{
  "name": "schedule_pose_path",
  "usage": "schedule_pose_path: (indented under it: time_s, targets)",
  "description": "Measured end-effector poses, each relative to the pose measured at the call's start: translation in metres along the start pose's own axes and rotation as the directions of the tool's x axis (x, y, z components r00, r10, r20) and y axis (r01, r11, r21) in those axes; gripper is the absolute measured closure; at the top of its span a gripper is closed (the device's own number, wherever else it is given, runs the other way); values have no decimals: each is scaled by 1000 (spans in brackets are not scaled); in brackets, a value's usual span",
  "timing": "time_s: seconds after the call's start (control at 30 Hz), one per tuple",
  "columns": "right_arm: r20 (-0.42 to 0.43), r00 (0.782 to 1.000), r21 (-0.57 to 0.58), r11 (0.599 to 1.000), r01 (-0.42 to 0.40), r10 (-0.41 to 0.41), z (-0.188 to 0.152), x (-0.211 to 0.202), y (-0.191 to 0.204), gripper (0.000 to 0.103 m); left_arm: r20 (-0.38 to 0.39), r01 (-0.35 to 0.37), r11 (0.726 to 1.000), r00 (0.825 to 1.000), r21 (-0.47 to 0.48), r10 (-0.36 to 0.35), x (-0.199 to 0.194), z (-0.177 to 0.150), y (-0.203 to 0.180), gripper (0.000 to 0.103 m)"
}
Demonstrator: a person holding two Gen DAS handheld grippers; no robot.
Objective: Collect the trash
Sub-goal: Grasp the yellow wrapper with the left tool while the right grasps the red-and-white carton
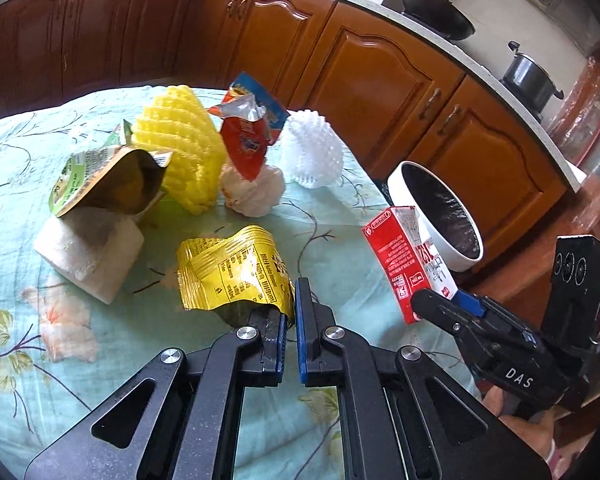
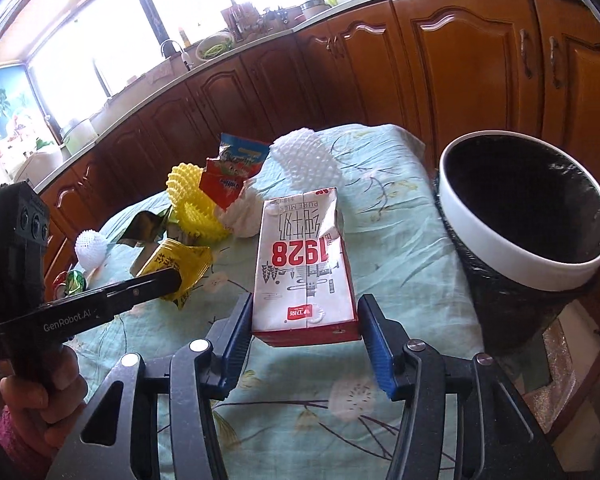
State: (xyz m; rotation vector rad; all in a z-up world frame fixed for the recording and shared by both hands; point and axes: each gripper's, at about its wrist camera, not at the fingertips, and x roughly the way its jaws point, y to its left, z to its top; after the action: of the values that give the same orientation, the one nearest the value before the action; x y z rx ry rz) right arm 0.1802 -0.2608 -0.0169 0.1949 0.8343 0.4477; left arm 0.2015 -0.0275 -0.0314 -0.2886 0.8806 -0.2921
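Observation:
My left gripper is shut on the near edge of a crumpled yellow wrapper lying on the table. My right gripper is shut on a red and white milk carton, held off the table near the bin, a black-lined bin with a white rim at the table's right edge. The carton and the bin also show in the left wrist view. The yellow wrapper shows in the right wrist view, at the left gripper's tip.
On the flowered cloth lie a yellow foam net, a white foam net, a red snack bag, a green pouch, crumpled tissue and a white block. Wooden cabinets stand behind.

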Motion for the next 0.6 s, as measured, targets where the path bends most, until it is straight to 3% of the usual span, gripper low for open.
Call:
schedule_pose_path:
  time_s: [0.6]
  targets:
    - [79, 992, 119, 989, 93, -103, 4, -47, -68, 50, -50, 94, 984, 995, 152, -87, 26, 10, -78, 100]
